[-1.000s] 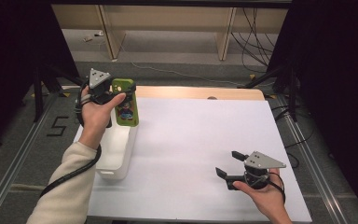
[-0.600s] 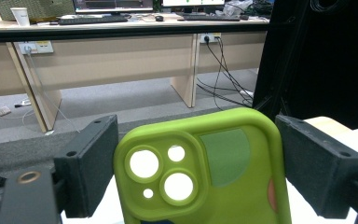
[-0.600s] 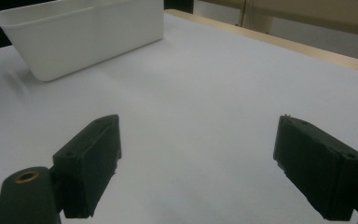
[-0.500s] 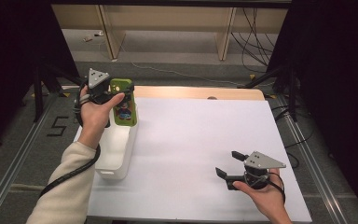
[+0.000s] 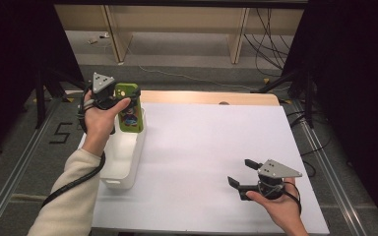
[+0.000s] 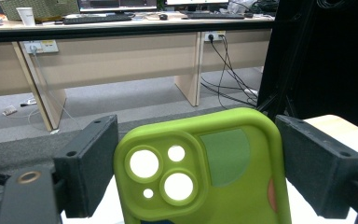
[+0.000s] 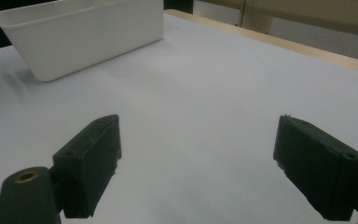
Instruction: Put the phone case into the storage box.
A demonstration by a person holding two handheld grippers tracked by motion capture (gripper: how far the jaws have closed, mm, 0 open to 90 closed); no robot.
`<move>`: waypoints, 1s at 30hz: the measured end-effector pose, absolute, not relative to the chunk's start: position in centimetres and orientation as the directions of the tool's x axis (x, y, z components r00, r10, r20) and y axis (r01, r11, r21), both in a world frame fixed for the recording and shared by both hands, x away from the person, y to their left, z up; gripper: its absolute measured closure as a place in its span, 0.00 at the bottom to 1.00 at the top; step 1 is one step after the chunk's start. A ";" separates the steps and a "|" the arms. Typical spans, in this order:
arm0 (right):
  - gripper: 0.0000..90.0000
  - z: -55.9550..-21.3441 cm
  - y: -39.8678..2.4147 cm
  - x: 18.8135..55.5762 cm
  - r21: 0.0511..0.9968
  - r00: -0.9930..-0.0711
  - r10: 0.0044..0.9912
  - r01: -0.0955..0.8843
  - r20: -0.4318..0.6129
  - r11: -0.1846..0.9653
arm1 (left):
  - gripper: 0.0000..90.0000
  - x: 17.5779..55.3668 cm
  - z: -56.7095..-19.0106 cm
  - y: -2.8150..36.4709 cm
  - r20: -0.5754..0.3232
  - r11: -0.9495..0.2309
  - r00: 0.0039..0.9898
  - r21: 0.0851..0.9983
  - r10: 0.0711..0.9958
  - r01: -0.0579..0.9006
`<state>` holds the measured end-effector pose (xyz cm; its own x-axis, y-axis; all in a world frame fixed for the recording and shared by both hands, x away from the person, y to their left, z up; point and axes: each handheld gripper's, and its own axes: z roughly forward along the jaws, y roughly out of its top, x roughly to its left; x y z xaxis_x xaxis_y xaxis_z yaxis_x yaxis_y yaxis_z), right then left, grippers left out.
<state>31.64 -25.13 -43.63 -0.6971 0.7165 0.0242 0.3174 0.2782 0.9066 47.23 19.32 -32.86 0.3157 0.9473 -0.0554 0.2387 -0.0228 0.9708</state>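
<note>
- Near right: right gripper [image 5: 243,176] resting low over the white table sheet [image 5: 216,147], jaws spread wide, nothing between them.
- Near left: white plastic bin [image 5: 123,157] along the sheet's left edge, its near end well apart from the right gripper.
- Far left: left gripper [image 5: 123,101] pinching a green phone case [image 5: 129,114] across its width, held up over the bin's far end, camera cut-outs at the top, printed picture on the back.
- Up close in the left gripper view: case [image 6: 200,172] squeezed side to side between both black jaws, edges rounded, matte finish.
- Likely handling: light, soft and flexible like silicone; apt to bow or pop out under a hard squeeze, but grippy rather than slick, and not fragile.
- Best hold, by judgement: across the two long edges near the middle or upper third, as now; gentle pressure only; thin lip around the camera openings best avoided.
- Farthest: desks, floor cables [image 5: 270,29] beyond the table.
</note>
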 end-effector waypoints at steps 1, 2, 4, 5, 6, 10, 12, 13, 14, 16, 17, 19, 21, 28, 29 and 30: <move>0.18 -43.6 -25.1 31.6 0.906 -0.697 0.717 0.317 0.023 0.279 | 0.18 47.3 -32.9 19.4 -0.056 -0.022 0.315 0.971 0.948 0.240; 0.18 -43.6 -25.1 31.6 0.906 -0.697 0.717 0.317 0.024 0.279 | 0.18 47.3 -32.9 19.4 -0.056 -0.023 0.314 0.970 0.948 0.241; 0.18 -43.6 -25.1 31.6 0.906 -0.697 0.716 0.319 0.025 0.279 | 0.18 47.3 -33.0 19.5 -0.056 -0.022 0.312 0.970 0.949 0.241; 0.18 -43.6 -25.1 31.6 0.906 -0.697 0.716 0.319 0.026 0.278 | 0.18 47.4 -33.0 19.6 -0.056 -0.022 0.311 0.970 0.949 0.241; 0.18 -43.6 -25.1 31.6 0.906 -0.698 0.716 0.319 0.026 0.278 | 0.18 47.4 -33.0 19.6 -0.056 -0.022 0.310 0.970 0.949 0.241; 0.18 -43.6 -25.1 31.6 0.906 -0.697 0.717 0.318 0.024 0.278 | 0.18 47.4 -33.0 19.7 -0.056 -0.021 0.307 0.970 0.950 0.241; 0.18 -43.6 -25.1 31.6 0.906 -0.698 0.716 0.318 0.025 0.278 | 0.18 47.4 -33.0 19.7 -0.057 -0.020 0.305 0.970 0.951 0.243; 0.18 -43.6 -25.1 31.6 0.906 -0.698 0.716 0.318 0.025 0.279 | 0.18 47.5 -33.1 19.8 -0.056 -0.021 0.304 0.970 0.951 0.244; 0.18 -43.6 -25.1 31.6 0.906 -0.698 0.716 0.318 0.026 0.278 | 0.18 47.5 -33.1 19.8 -0.055 -0.022 0.303 0.969 0.951 0.244; 0.18 -43.6 -25.1 31.6 0.907 -0.698 0.716 0.317 0.025 0.278 | 0.18 47.5 -33.2 19.9 -0.053 -0.023 0.300 0.970 0.952 0.243; 0.18 -43.6 -25.1 31.6 0.907 -0.698 0.716 0.317 0.025 0.278 | 0.18 47.6 -33.2 19.9 -0.052 -0.024 0.300 0.970 0.953 0.243; 0.18 -43.6 -25.1 31.6 0.907 -0.698 0.716 0.317 0.025 0.278 | 0.18 47.6 -33.3 19.8 -0.050 -0.026 0.300 0.969 0.953 0.244; 0.18 -43.6 -25.1 31.6 0.907 -0.699 0.715 0.317 0.025 0.278 | 0.18 47.6 -33.3 19.8 -0.050 -0.027 0.300 0.969 0.953 0.244; 0.18 -43.6 -25.1 31.6 0.907 -0.698 0.715 0.317 0.025 0.278 | 0.18 47.7 -33.5 20.0 -0.050 -0.025 0.294 0.969 0.954 0.246; 0.18 -43.6 -25.1 31.6 0.907 -0.698 0.715 0.317 0.025 0.278 | 0.18 47.7 -33.5 20.0 -0.050 -0.026 0.294 0.969 0.954 0.246; 0.18 -43.6 -25.1 31.6 0.906 -0.698 0.715 0.318 0.025 0.278 | 0.18 47.8 -33.5 20.0 -0.049 -0.026 0.294 0.969 0.954 0.246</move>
<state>31.63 -25.14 -43.64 -0.6983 0.7154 0.0252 0.3177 0.2782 0.9065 47.76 20.04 -33.50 0.2942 0.9545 -0.0490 0.2459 -0.0261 0.9690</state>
